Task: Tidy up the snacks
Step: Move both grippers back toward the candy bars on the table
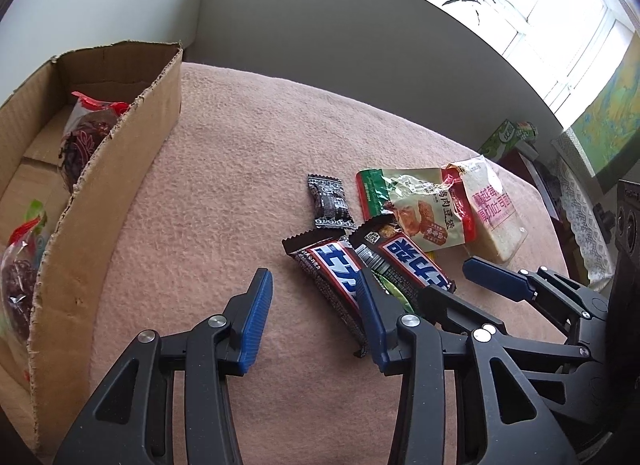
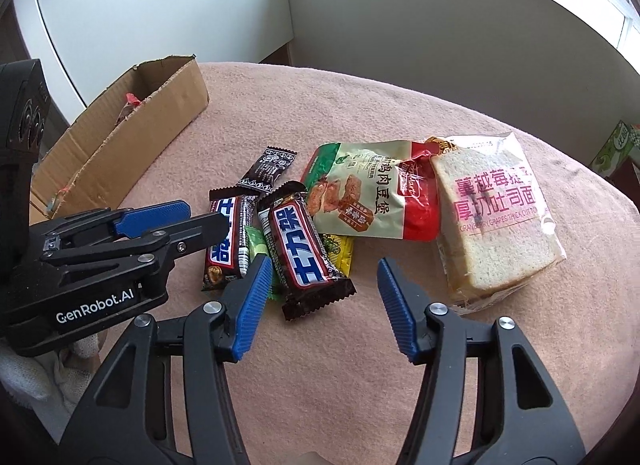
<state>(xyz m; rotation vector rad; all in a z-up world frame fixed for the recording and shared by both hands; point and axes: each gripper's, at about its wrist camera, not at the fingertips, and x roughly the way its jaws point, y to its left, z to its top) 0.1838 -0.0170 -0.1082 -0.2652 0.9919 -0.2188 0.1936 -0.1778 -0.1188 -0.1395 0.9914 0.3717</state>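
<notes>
Cardboard box (image 2: 120,137) sits at ten o'clock on the pink worktop (image 2: 360,365), snacks inside. Left gripper (image 1: 316,305), jaws open, overlaps one bar (image 2: 230,239). Right gripper (image 2: 324,297), jaws open, empty, straddles another bar (image 2: 304,253); pouch (image 2: 368,193) and bread (image 2: 496,217) at two o'clock.

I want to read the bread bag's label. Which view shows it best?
The right wrist view: the sliced bread bag lies close, label fully readable. In the left wrist view it is small, far and partly covered by another packet.
</notes>
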